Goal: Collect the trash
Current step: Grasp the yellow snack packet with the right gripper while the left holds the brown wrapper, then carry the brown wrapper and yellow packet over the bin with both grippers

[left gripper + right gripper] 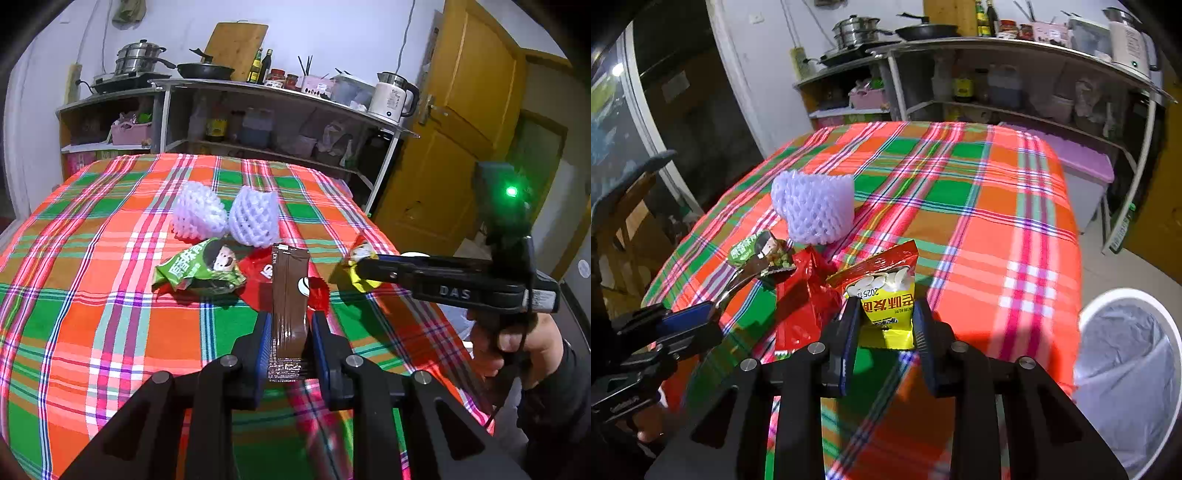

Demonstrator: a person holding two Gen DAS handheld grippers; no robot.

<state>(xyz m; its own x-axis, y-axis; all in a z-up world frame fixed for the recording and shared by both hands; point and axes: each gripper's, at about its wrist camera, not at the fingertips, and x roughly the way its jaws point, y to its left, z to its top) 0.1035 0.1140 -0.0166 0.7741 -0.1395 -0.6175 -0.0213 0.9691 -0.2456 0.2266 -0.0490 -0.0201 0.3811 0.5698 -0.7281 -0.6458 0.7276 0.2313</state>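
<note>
Both hands were loaded. The left gripper (288,329) had its jaws clamped on a brown wrapper (289,291), which stood up stiffly between the blue pads, lifted clear of the checked surface (92,295). The right gripper (885,320) had its jaws pressed on the lower edge of a yellow-and-red seed packet (882,295), the top of the packet leaning away toward the middle of the cloth.

Still lying on the surface were a green snack wrapper (199,267), a crumpled red wrapper (805,299) just beside it, and two white foam fruit nets (225,216) a little farther back, touching each other. A white bin lined with a pale bag (1130,365) stood on the floor off the near right corner of the surface, close to the right hand.

To my eye the step in hand was carrying the two pieces to that bin. The seed packet was held only by its bottom edge, so I would have kept the squeeze firm and swung it steadily rather than quickly, lest the floppy top catch the surface edge. The right hand had the shorter path and should go first, letting go only once the packet hung squarely over the opening. The left hand would have to cross the right, so it was better to wait its turn.
</note>
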